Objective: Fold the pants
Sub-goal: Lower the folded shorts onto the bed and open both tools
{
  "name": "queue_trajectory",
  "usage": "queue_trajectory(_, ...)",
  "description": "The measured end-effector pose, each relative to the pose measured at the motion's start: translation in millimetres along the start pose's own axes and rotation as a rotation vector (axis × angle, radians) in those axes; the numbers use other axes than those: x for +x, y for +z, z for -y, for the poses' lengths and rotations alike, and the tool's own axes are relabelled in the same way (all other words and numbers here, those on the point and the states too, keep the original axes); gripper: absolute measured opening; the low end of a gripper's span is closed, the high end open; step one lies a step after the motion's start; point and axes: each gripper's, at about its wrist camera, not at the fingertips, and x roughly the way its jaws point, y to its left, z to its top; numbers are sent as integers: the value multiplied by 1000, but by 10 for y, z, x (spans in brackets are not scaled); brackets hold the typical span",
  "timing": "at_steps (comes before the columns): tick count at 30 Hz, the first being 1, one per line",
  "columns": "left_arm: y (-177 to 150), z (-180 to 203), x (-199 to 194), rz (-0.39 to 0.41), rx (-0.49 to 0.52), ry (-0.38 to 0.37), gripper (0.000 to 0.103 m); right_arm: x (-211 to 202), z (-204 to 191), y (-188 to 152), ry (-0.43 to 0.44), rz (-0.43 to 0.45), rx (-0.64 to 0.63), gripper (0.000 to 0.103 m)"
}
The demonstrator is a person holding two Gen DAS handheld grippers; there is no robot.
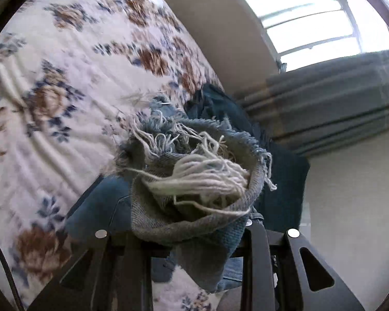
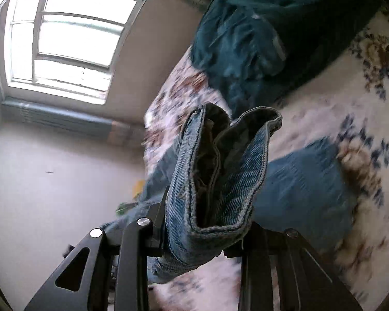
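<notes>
Left gripper: jaws clamped on the frayed hem of the pants.
Right gripper: jaws clamped on the pants' stitched hem, above the floral bed.

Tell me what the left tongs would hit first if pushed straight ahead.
Probably the floral bedsheet. The left tongs are shut on the frayed jeans cuff, which would travel along; depth is unclear.

The pants are blue denim jeans, bunched at the middle of both frames. In the left wrist view a frayed edge with pale loose threads stands up; in the right wrist view a stitched hem folds upright, the rest trailing behind.
</notes>
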Motion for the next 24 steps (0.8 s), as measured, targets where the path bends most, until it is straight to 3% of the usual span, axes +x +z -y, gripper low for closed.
queue_trajectory(5, -364, -873, 985, -147, 0, 101, 24, 508, 1191, -106, -107, -38, 118, 31)
queue_trajectory(9, -713, -1460, 1252, -226, -33, 168, 24, 677, 1858, -357, -132, -39, 218, 31)
queue_trajectory(13, -837, -1565, 1204, -231, 1, 174, 24, 735, 1924, -471, -136, -44, 175, 31)
queue_trajectory(21, -677, -1596, 1214, -261, 75, 212, 28, 613, 1805, -760, -164, -80, 119, 34)
queue_trajectory(24, -705, -1610, 1202, -310, 90, 265, 35, 632, 1923, -758, -209, -115, 164, 54)
